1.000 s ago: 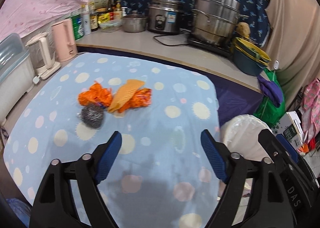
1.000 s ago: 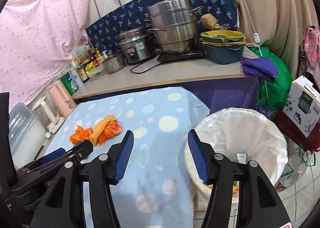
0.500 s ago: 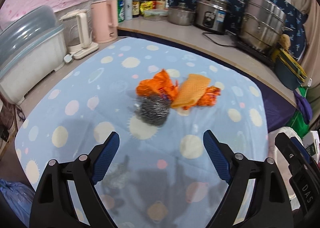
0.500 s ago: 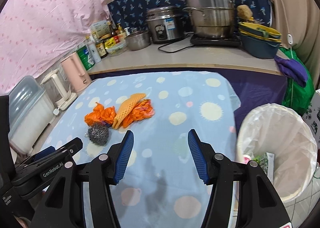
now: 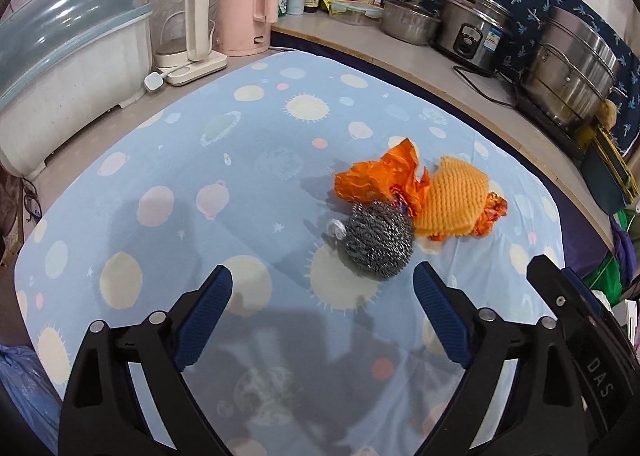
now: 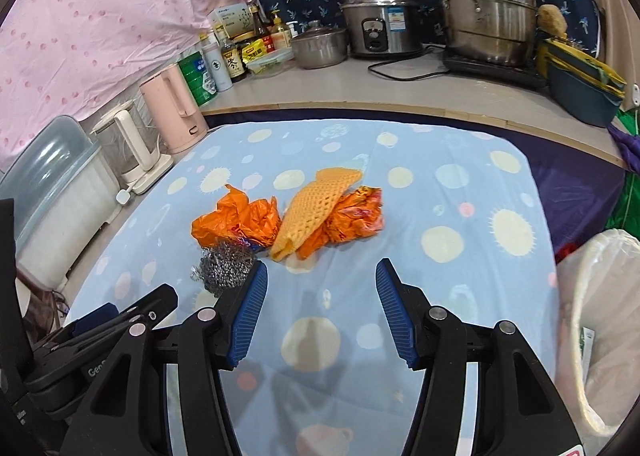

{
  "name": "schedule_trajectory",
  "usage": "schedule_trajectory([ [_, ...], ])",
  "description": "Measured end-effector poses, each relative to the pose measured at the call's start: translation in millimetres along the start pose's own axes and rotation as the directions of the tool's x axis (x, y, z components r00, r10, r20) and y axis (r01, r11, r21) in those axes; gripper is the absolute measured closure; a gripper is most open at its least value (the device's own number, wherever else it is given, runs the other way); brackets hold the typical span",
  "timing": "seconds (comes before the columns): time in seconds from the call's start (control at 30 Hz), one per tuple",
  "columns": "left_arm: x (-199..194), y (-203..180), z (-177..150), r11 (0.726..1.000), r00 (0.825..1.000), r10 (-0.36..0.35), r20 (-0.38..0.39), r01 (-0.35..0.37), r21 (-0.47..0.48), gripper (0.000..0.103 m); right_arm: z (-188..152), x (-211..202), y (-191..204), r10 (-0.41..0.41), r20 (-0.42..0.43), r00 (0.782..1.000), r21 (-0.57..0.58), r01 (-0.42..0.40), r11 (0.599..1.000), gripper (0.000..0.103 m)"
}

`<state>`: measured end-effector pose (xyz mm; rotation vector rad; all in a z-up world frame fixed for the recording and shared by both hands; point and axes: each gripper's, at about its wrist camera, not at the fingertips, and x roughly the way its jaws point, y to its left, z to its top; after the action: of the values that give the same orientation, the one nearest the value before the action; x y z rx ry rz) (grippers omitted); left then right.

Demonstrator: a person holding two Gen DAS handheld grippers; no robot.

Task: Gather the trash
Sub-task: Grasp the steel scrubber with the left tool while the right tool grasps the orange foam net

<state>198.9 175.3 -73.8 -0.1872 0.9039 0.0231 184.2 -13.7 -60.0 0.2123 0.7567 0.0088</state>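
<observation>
On the spotted blue cloth [image 5: 168, 160] lie four pieces of trash in one cluster — two crumpled orange wrappers, one to the left [image 5: 380, 176] and one to the right [image 6: 352, 216]; one yellow mesh cloth [image 5: 454, 198] between them; and one steel wool scourer [image 5: 378, 240] nearest the camera.

Two kettles stand at the far left: one pink [image 5: 248, 10], one clear with a cream handle [image 5: 188, 28]. Along the far counter there is one small lidded pot [image 5: 408, 22], one rice cooker [image 5: 474, 34] and one tall steel steamer [image 5: 572, 68]. One lined bin [image 6: 600, 332] sits at the near right.

Two grippers are in view — left [image 5: 322, 316] and right [image 6: 320, 312] — each with two blue-padded fingers spread apart.
</observation>
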Motion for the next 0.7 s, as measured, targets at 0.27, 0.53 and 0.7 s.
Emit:
schedule_trajectory([
  [0.27,22.7,5.6,13.7,1.000,1.000,-0.008,-0.021,0.007,-0.022,0.015,15.1,38.5,4.5,0.015,-0.028,1.000,0.021,-0.015,1.000,0.048],
  [0.53,35.8,11.5,21.8,0.999,1.000,-0.012,-0.027,0.010,-0.043,0.015,22.4,70.3,13.3,0.027,-0.054,0.998,0.016,-0.026,1.000,0.048],
  [0.7,40.1,13.7,23.7,0.999,0.999,-0.017,-0.033,0.015,-0.051,0.015,20.0,85.9,13.8,0.025,-0.078,0.997,0.014,-0.024,1.000,0.054],
])
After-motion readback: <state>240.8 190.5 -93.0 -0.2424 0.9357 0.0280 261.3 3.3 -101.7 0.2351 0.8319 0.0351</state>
